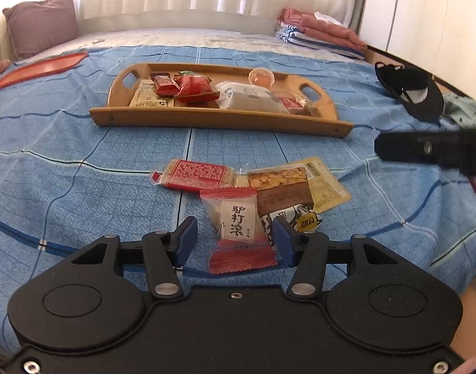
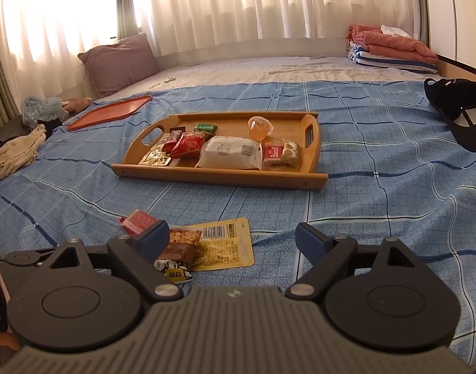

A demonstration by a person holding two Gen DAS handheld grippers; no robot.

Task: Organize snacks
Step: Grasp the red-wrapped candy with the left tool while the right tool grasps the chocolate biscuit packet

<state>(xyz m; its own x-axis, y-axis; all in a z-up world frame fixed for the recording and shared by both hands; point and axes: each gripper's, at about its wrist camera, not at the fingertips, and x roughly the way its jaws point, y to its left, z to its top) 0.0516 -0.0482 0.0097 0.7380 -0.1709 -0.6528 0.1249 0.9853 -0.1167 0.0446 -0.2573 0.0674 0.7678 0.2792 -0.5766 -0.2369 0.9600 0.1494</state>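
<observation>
Lying on the blue checked bedspread (image 1: 82, 162), near edge of the loose pile: red-and-white snack packet (image 1: 238, 221), set between the blue pads of the left gripper (image 1: 234, 237). Right pad at the wrapper's edge, left pad apart from it; no firm grip visible. Just beyond: red flat packet (image 1: 192, 173) and yellow peanut packet (image 1: 303, 187). Farther off, wooden tray (image 1: 219, 118) already loaded with snacks. Hovering right of the pile, right gripper (image 2: 231, 237), spread wide and holding nothing. Far left, red tray (image 2: 110, 110); far right, black cap (image 2: 459, 112).
</observation>
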